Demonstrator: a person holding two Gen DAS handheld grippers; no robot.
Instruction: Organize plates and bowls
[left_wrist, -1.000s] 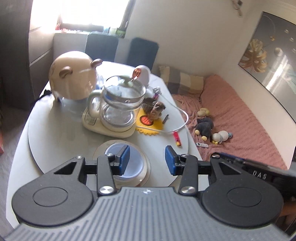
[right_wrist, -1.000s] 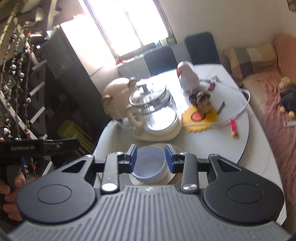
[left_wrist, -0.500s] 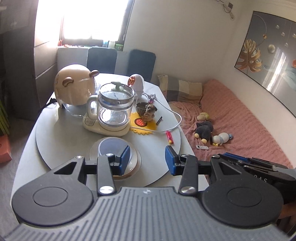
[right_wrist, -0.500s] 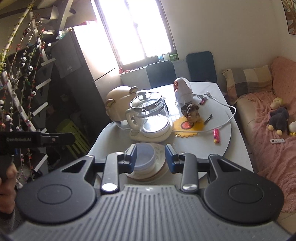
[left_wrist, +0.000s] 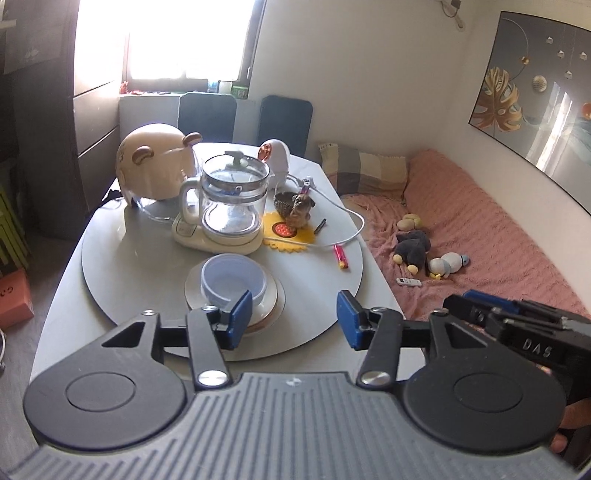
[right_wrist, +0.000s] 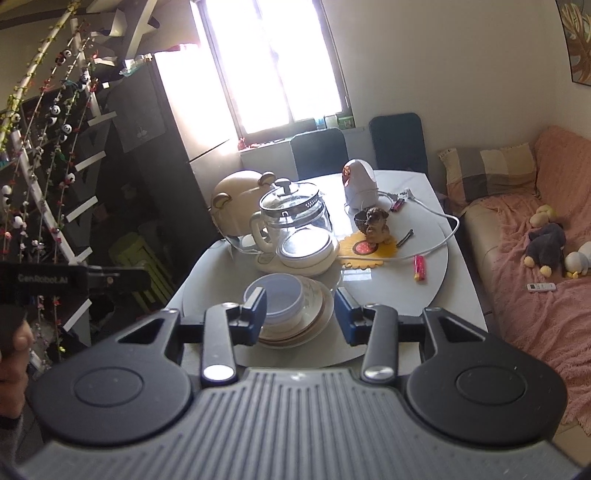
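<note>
A pale blue bowl (left_wrist: 233, 281) sits on a stack of cream plates (left_wrist: 273, 301) near the front of the round turntable (left_wrist: 110, 258). It also shows in the right wrist view, bowl (right_wrist: 277, 295) on plates (right_wrist: 314, 314). My left gripper (left_wrist: 294, 319) is open and empty, held above and in front of the stack, offset to its right. My right gripper (right_wrist: 300, 314) is open and empty, held back above the stack.
A glass kettle on its base (left_wrist: 229, 218), a bear-shaped appliance (left_wrist: 155, 170), a white device (left_wrist: 275, 158), a figurine on a yellow mat (left_wrist: 295, 218), a cable and a red lighter (left_wrist: 341, 256) stand behind. A pink sofa (left_wrist: 461, 229) lies right, shelves (right_wrist: 55, 184) left.
Both grippers have pulled back and up from the bowl and plates, which look smaller and farther. The bowl stays on the plates. Both jaws stay open.
</note>
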